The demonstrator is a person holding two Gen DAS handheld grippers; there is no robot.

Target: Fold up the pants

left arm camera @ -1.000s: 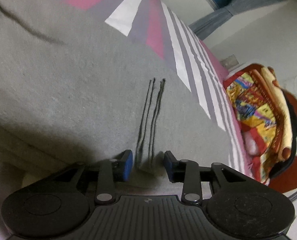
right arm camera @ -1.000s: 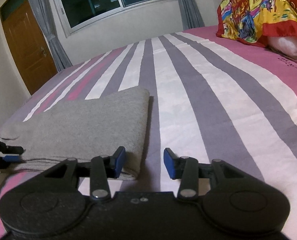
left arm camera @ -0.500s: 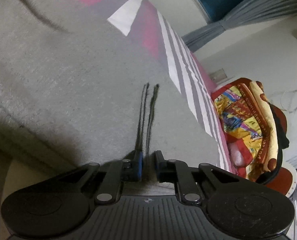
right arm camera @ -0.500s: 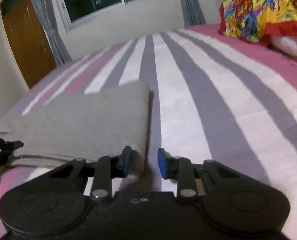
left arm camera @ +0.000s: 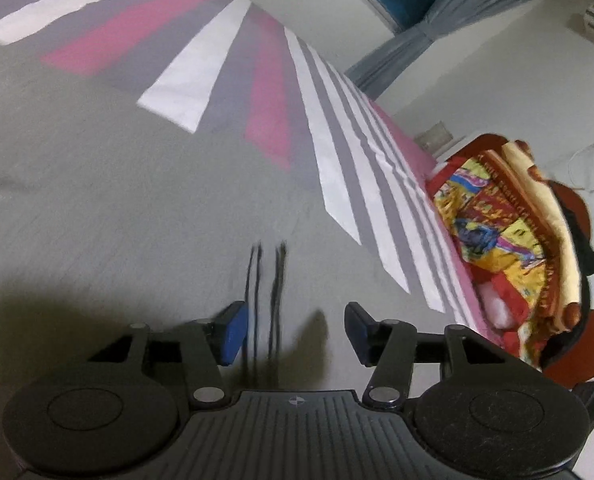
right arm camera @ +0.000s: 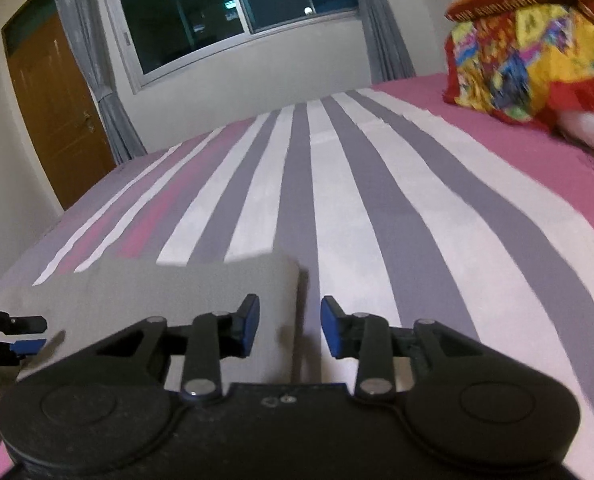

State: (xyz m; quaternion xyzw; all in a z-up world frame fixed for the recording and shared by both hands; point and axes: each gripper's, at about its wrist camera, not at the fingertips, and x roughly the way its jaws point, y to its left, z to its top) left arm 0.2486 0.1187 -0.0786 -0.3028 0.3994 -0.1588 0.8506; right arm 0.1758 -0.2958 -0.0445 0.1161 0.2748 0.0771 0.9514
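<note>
The grey pants [left arm camera: 109, 184] lie folded flat on the striped bed; they also show in the right wrist view [right arm camera: 169, 284]. Two thin dark drawstrings [left arm camera: 267, 292] lie on the cloth. My left gripper [left arm camera: 293, 332] is open just above the pants' near edge, with the drawstrings close to its left finger. It also shows at the left edge of the right wrist view [right arm camera: 13, 334]. My right gripper [right arm camera: 289, 326] is open and empty above the pants' right near corner.
The bed sheet [right arm camera: 377, 208] has pink, grey and white stripes. A stack of bright folded blankets [right arm camera: 529, 52] sits at the right; it also shows in the left wrist view [left arm camera: 509, 264]. A window [right arm camera: 233, 4], curtains and a brown door [right arm camera: 53, 112] lie beyond the bed.
My left gripper closed on the pants' edge half a second ago and has now opened and lifted. My right gripper narrowed, then opened again and rose away from the pants.
</note>
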